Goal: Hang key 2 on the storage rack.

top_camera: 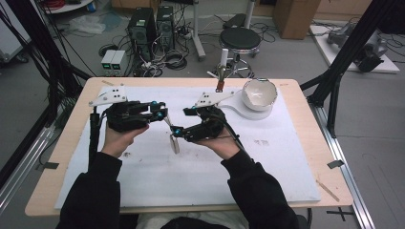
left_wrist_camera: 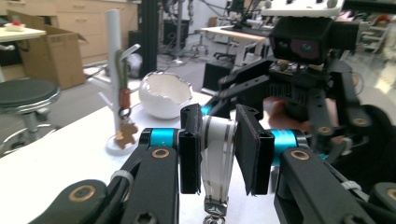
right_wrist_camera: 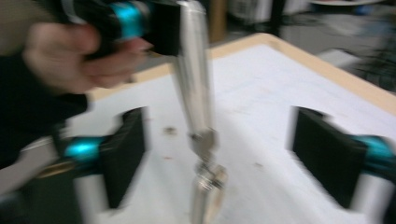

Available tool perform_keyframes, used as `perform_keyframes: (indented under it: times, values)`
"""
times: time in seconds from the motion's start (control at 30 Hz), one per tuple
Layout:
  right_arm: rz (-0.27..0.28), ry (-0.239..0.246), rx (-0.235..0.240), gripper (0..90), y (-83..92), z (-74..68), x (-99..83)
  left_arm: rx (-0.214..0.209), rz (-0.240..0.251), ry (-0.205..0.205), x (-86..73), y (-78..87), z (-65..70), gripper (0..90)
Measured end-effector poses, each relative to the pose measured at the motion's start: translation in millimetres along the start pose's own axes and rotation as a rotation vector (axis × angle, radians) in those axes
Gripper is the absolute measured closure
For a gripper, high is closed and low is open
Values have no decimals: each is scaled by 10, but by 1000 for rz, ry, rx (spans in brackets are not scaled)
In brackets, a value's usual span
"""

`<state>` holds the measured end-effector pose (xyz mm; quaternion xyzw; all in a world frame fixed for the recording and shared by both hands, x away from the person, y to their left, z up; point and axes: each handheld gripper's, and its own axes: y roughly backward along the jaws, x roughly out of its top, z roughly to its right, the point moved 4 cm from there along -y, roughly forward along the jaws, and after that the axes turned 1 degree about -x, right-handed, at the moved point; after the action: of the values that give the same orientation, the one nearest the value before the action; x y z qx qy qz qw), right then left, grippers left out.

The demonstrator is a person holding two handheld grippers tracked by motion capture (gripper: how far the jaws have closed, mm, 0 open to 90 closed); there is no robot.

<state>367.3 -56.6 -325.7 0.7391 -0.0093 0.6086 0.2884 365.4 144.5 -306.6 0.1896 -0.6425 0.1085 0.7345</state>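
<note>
Two hand-held grippers meet above the middle of the table [top_camera: 305, 157], over its white mat [top_camera: 143, 181], with a pale strap [top_camera: 173, 136] hanging between them. Left gripper [top_camera: 165, 114], gripped in the person's left hand [top_camera: 119, 138], points toward the right-hand edge; jaws clamped together on the upper end of the strap, seen in the left gripper view as a whitish band with a darker stripe [left_wrist_camera: 218, 154] pinched between the two black pads [left_wrist_camera: 247, 154]. Below the pads, a small metal clasp [left_wrist_camera: 214, 207] at the strap's lower end. Right gripper [top_camera: 179, 131], held in the right hand [top_camera: 222, 143], faces the left one from just beside it; jaws standing wide apart, with the strap [right_wrist_camera: 194, 84] hanging in the gap and touching neither pad [right_wrist_camera: 123, 154] in the blurred right gripper view. Metal fitting [right_wrist_camera: 205, 149] visible partway down the strap there, more hanging beneath it, too smeared to make out. Strap thus well clear of the far edge, roughly over the centre of the mat, its lower end near the mat surface; contact with the mat cannot be told. Toward the far right corner, a white broken-egg-shaped bowl [top_camera: 259, 94]; just left of it at the far edge, a white post stand [top_camera: 222, 59] carrying a small hanging trinket [left_wrist_camera: 125, 133].
</note>
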Motion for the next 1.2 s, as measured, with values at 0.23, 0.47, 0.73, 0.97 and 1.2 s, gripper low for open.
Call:
perform_keyframes:
  times: [0.23,0.47,0.73,0.97,1.2]
  values:
    - [-24,-14,-84,5,105,124,-183,46,-16,14,-32,-38,-81,715]
    - [-61,-1,-125,5,265,248,-431,79,0,-14,-36,-40,-148,712]
    - [-56,-72,-174,5,544,450,-747,160,-25,37,-58,-36,-314,712]
    - [-70,-91,-233,5,813,538,-1027,204,-62,20,40,-87,-331,712]
    - [-12,-91,-260,5,1056,596,-1252,226,-85,18,163,-216,-324,712]
